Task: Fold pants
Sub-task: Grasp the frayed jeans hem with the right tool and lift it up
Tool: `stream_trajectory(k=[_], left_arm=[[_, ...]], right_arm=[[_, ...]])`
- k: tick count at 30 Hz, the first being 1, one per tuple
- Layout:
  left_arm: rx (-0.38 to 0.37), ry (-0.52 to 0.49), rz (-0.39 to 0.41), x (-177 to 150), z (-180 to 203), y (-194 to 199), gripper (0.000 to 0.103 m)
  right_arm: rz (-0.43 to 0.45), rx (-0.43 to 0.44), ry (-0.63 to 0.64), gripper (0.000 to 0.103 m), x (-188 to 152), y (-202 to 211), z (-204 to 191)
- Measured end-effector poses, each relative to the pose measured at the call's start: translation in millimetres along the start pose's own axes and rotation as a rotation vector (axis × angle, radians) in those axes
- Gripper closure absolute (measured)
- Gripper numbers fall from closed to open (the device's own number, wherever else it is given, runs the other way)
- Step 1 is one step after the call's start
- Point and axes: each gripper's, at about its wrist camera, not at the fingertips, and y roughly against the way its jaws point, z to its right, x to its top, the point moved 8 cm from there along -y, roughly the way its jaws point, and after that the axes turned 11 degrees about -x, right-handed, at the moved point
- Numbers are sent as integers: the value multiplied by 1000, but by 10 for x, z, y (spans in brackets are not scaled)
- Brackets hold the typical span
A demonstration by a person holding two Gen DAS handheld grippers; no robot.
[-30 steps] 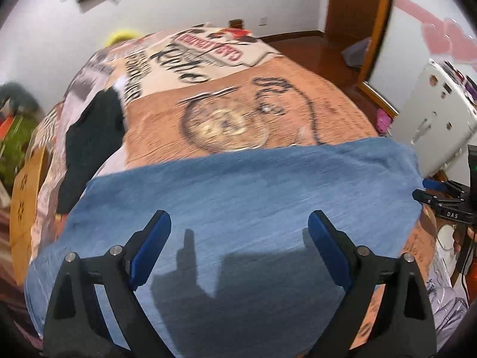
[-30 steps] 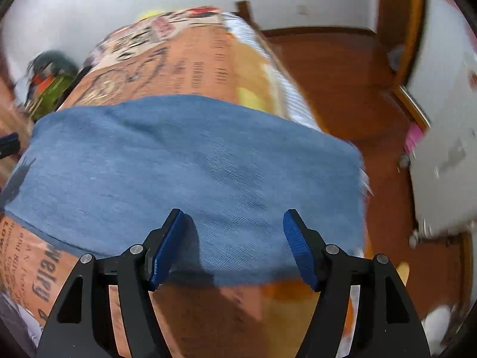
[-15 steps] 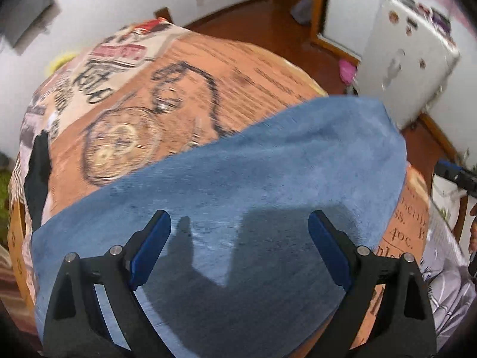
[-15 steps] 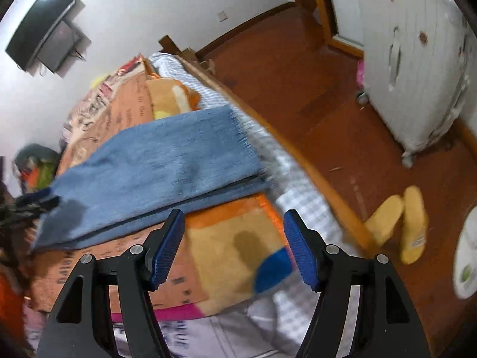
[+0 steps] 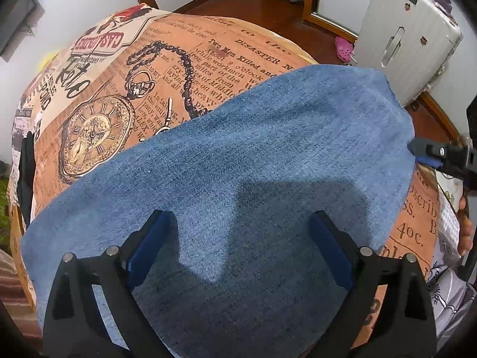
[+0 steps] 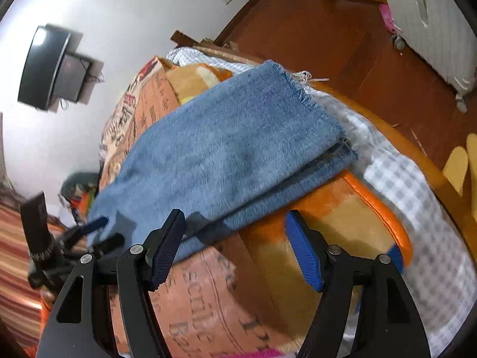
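Observation:
Blue denim pants (image 5: 244, 173) lie flat, folded lengthwise, across the bed. My left gripper (image 5: 238, 244) is open and empty, hovering over the near part of the denim. My right gripper (image 6: 235, 238) is open and empty, at the near long edge of the pants (image 6: 226, 143), its left finger over the denim edge. The frayed leg hems (image 6: 298, 80) lie toward the bed's far side. The right gripper also shows at the right edge of the left wrist view (image 5: 438, 155). The left gripper also shows at the left of the right wrist view (image 6: 98, 229).
The bed has an orange newspaper-print cover (image 5: 167, 68) with a pocket-watch picture, an orange blanket (image 6: 342, 208) and a checked sheet (image 6: 417, 214). A white suitcase (image 5: 402, 35) stands on the wooden floor (image 6: 328, 29). Yellow slippers (image 6: 459, 164) lie beside the bed. A dark garment (image 5: 25, 173) lies at the left.
The right gripper has pulled back off the denim toward its near edge and swung to view along the pants. The left gripper has turned right and stays open above the denim.

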Motion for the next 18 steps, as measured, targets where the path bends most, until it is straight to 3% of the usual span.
stream_trajectory(k=[5,12,18], left_arm=[[-2,3,4,7,1,-10,5],[-1,7,15,23,-16,-32,5],[-2,22,40,11,-21,36,5]], right_arm=[[39,-9,-26,40,118,-39,69],[121,-33,-8,69,299,12,30],[187,-82,58,85,374,163,-93]])
